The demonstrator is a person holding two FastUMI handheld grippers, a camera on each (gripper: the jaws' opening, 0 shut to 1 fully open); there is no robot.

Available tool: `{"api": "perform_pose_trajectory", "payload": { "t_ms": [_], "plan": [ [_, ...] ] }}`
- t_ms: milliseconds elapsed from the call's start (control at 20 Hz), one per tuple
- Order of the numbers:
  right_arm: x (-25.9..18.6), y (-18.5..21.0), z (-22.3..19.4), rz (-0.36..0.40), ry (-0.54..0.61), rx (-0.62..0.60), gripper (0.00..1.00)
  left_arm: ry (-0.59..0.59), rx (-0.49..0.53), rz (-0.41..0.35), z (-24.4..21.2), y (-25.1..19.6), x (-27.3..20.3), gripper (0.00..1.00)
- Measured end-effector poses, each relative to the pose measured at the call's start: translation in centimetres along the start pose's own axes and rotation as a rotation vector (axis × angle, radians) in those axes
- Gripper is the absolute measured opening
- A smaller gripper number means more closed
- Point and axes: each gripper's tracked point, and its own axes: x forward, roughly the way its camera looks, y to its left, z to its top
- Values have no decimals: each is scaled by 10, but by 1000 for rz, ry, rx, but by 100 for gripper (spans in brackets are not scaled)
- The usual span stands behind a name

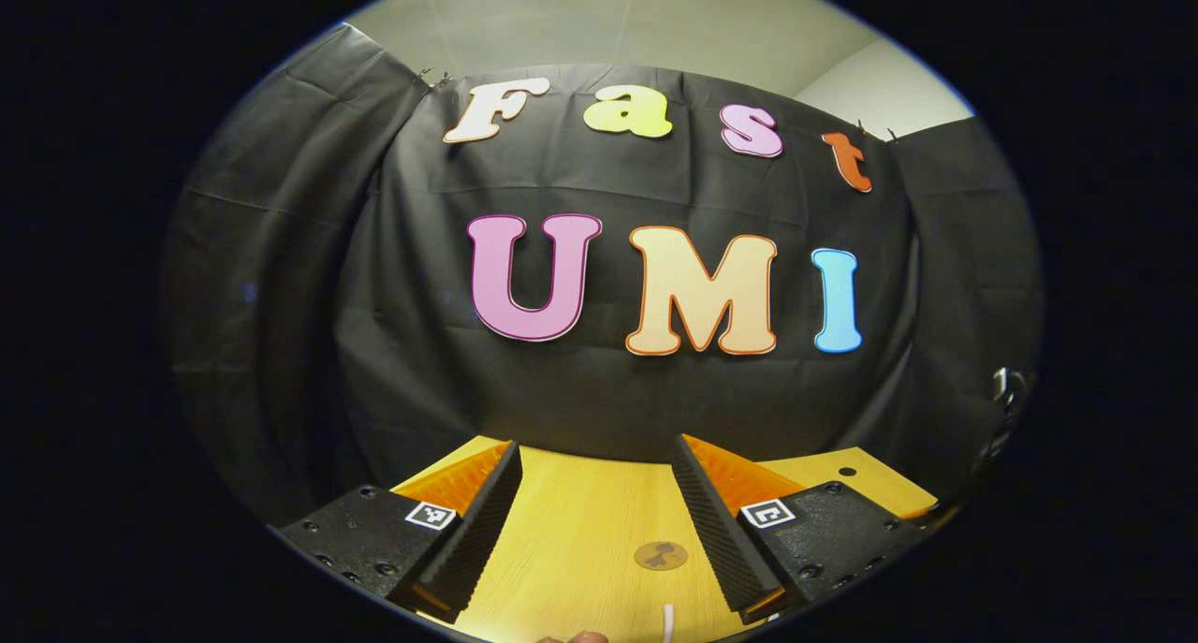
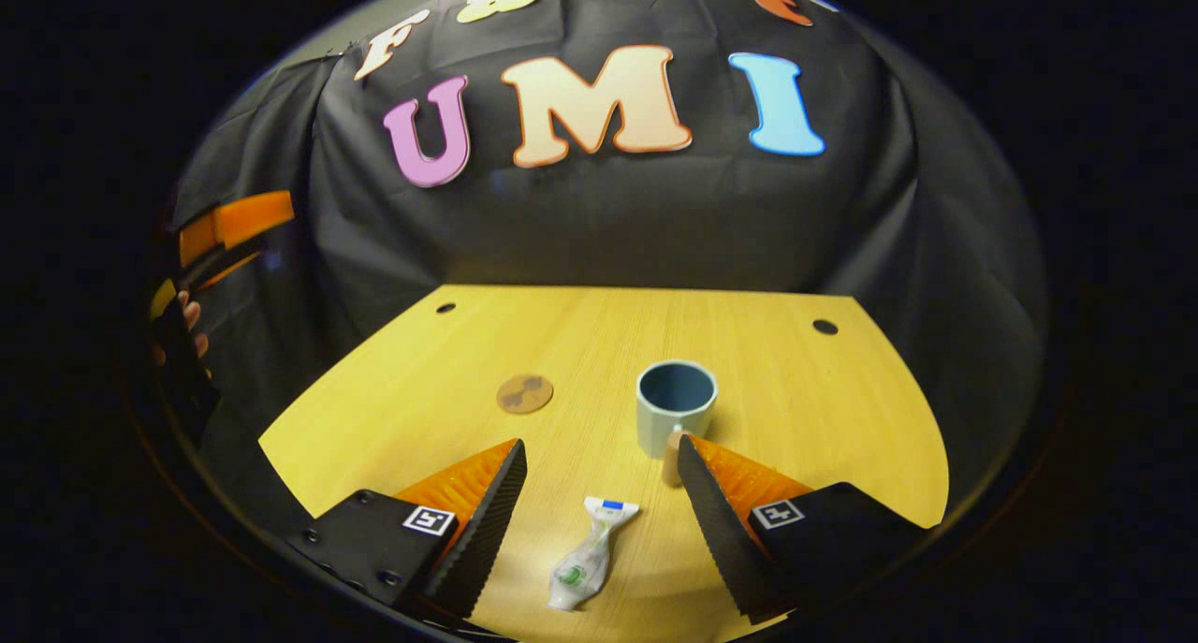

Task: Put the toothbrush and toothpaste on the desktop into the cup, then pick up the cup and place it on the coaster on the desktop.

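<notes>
My right gripper [image 2: 599, 456] hangs spread wide and empty above the yellow wooden desktop [image 2: 796, 409]. The crumpled white toothpaste tube [image 2: 588, 554] lies between its fingers, blue-capped end pointing away. Just beyond the right finger stands the pale blue-green ceramic cup [image 2: 676, 407], upright; the round brown coaster [image 2: 524, 393] sits well apart to its left. My left gripper [image 1: 596, 474], equally spread and empty, faces the black cloth wall [image 1: 281, 278], with the coaster [image 1: 661, 556] between its fingers.

A recording booth: black cloth wall [image 2: 608, 212] draped behind a bare wooden desktop [image 2: 796, 409] with cable holes.
</notes>
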Motion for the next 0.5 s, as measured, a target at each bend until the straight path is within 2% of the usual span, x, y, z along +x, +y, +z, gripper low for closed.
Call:
{"api": "perform_pose_trajectory", "payload": {
  "t_ms": [50,150,250,300,350,400,450,500],
  "plan": [
    [8,1,-13,0,31,1,99,3,4,4,-1,3,1,94],
    [19,1,-34,-11,96,8,95,14,12,12,-5,8,2,94],
    [30,-2,-54,-35,158,5,99,23,12,6,-8,10,2,94],
    [36,-4,-63,-44,193,4,94,26,11,6,-11,12,2,94],
    [42,-5,-75,-57,224,-2,99,29,11,7,-12,12,3,94],
    [48,-6,-83,-69,254,-11,99,34,14,6,-13,13,4,94],
    [53,-7,-91,-79,280,-24,94,36,18,5,-14,13,4,94],
    [56,-7,-98,-87,309,-35,99,39,23,6,-16,15,4,94]
  ]
}}
